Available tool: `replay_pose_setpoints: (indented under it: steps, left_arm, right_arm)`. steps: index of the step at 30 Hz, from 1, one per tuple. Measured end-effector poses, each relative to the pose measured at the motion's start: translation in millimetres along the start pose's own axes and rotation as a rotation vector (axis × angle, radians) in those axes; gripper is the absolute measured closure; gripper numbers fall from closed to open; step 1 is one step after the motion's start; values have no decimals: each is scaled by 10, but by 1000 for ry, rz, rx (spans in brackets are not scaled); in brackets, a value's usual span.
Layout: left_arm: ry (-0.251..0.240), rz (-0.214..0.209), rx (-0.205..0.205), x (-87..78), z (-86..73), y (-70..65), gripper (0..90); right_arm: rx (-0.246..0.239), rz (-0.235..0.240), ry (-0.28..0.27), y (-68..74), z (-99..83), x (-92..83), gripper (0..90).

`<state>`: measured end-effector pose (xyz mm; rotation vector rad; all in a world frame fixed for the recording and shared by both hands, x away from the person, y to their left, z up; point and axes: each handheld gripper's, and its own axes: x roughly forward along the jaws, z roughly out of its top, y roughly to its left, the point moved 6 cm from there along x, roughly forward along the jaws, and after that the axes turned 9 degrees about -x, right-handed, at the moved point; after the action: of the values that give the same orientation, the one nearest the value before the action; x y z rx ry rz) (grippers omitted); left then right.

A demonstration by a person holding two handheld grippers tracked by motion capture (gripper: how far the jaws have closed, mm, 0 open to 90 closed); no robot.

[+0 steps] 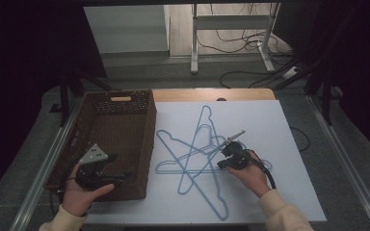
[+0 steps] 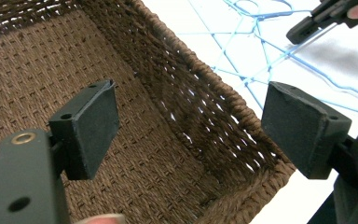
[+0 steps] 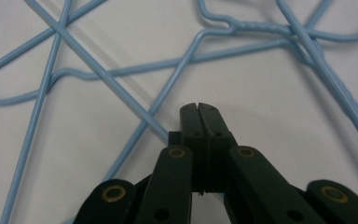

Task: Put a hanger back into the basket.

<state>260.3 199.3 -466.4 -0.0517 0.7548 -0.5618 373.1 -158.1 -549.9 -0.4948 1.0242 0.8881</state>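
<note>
Several light blue wire hangers [image 1: 192, 154] lie crossed over one another in a tangle on the white table top [image 1: 279, 144]. My right gripper [image 1: 221, 165] is low over the tangle's right side, its jaws pressed together. In the right gripper view its shut tips [image 3: 199, 108] sit over the hangers [image 3: 121, 72]; one wire runs under them, and I cannot tell if it is pinched. My left gripper [image 1: 119, 168] hovers inside the brown woven basket [image 1: 151, 130] near its front right corner. Its jaws [image 2: 191, 135] stand wide apart with nothing between them.
The basket's wall [image 2: 205, 93] stands between the left gripper and the hangers [image 2: 261, 51]. The right gripper [image 2: 314, 22] shows beyond it. A bare wooden strip [image 1: 212, 94] edges the table's far side. Behind it are a desk frame and floor cables.
</note>
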Motion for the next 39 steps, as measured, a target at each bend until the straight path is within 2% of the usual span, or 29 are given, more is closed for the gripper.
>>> replay_pose_setpoints:
  steps: [5,8,12,20,27,30,33,35,36,37,39]
  left_arm:
    - [10,7,3,16,-2,2,194]
    - [-2,4,4,-4,23,-11,194]
    - [12,8,7,31,1,1,194]
    - [14,12,0,22,-8,25,194]
    - [11,9,9,17,6,-9,194]
    - [10,8,9,18,6,-12,194]
    - [8,9,8,12,6,-6,194]
    - [6,10,8,7,9,-3,194]
    - [5,10,8,5,11,-4,195]
    - [5,10,8,4,13,-7,194]
    - [6,9,10,4,14,-14,195]
  right_arm:
    - [10,4,7,14,-139,-95,896]
    - [17,13,10,23,-184,-107,896]
    - [-6,24,38,67,-239,-82,896]
    - [-1,21,56,113,-375,-133,896]
    - [9,24,54,119,-459,-190,896]
    - [9,19,21,104,-431,-236,889]
    - [18,-19,-52,2,-352,-344,809]
    - [35,-60,-96,-108,-304,-407,664]
    - [38,-87,-113,-168,-286,-426,638]
    - [41,-111,-122,-272,-268,-430,575]
    - [39,-123,-122,-319,-263,-415,543]
